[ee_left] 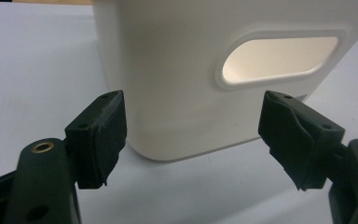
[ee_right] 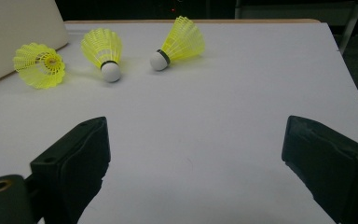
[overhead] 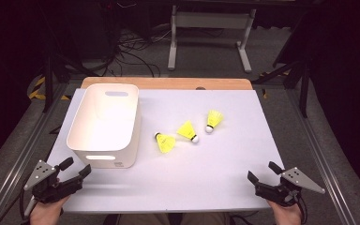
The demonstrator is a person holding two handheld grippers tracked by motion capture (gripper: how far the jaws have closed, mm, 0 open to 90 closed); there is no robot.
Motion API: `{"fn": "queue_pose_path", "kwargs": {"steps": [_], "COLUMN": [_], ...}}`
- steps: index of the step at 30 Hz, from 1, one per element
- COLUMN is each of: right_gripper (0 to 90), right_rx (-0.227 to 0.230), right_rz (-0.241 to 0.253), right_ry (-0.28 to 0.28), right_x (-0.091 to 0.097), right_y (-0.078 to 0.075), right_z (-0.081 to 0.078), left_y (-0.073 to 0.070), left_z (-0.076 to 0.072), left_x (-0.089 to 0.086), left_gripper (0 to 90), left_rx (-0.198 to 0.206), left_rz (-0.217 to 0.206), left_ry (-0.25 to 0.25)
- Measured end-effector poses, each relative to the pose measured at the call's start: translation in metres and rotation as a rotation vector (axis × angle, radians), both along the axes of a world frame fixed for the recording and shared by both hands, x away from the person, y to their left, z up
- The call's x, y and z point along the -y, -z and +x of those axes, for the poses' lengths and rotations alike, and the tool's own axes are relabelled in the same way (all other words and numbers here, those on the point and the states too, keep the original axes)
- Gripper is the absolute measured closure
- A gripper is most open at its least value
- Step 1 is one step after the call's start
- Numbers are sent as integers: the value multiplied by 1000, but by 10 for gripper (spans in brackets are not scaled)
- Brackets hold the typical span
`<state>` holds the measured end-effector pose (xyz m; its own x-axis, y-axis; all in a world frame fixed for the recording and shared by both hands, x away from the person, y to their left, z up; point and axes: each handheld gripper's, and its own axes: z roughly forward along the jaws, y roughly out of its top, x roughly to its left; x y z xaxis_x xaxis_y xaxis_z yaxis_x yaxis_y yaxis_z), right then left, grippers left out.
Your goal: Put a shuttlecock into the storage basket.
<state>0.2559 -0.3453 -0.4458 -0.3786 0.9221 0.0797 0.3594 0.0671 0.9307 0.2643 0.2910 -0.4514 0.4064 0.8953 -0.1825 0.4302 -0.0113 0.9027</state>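
Observation:
Three yellow shuttlecocks lie mid-table: one (overhead: pixel 165 141) (ee_right: pixel 39 65) next to the white bin, a second (overhead: pixel 188 131) (ee_right: pixel 103 50) in the middle, a third (overhead: pixel 213 120) (ee_right: pixel 179 43) farthest right. The white bin (overhead: pixel 105 123) (ee_left: pixel 205 70) stands at the left, with a handle slot in its near wall. My left gripper (overhead: pixel 75 169) (ee_left: pixel 193 140) rests at the near left corner, open and empty, facing the bin's near wall. At the near right edge my right gripper (overhead: pixel 264 171) (ee_right: pixel 196 168) is open and empty, well short of the shuttlecocks.
The white tabletop (overhead: pixel 206 178) has a wooden strip (overhead: pixel 168 83) along its far edge. Beyond it a white metal frame (overhead: pixel 211 33) and cables lie on the dark floor. Dark rails run along both sides of the table.

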Motion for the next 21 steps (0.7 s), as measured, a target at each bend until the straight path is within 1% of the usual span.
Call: {"fn": "queue_pose_path", "kwargs": {"steps": [14, 16, 21], "right_gripper": [84, 84, 84], "right_rx": [-6, -6, -7], "right_rz": [-1, -1, -10], "right_ry": [-2, -4, -8], "right_x": [0, -1, -2], "right_y": [0, 0, 0], "right_z": [1, 1, 1], "left_y": [0, -1, 0], "left_z": [0, -1, -1], "left_x": [0, -1, -2], "left_gripper": [243, 243, 243], "left_rx": [-3, -5, -11], "left_rz": [-6, -16, -14], "left_ry": [5, -3, -7]}}
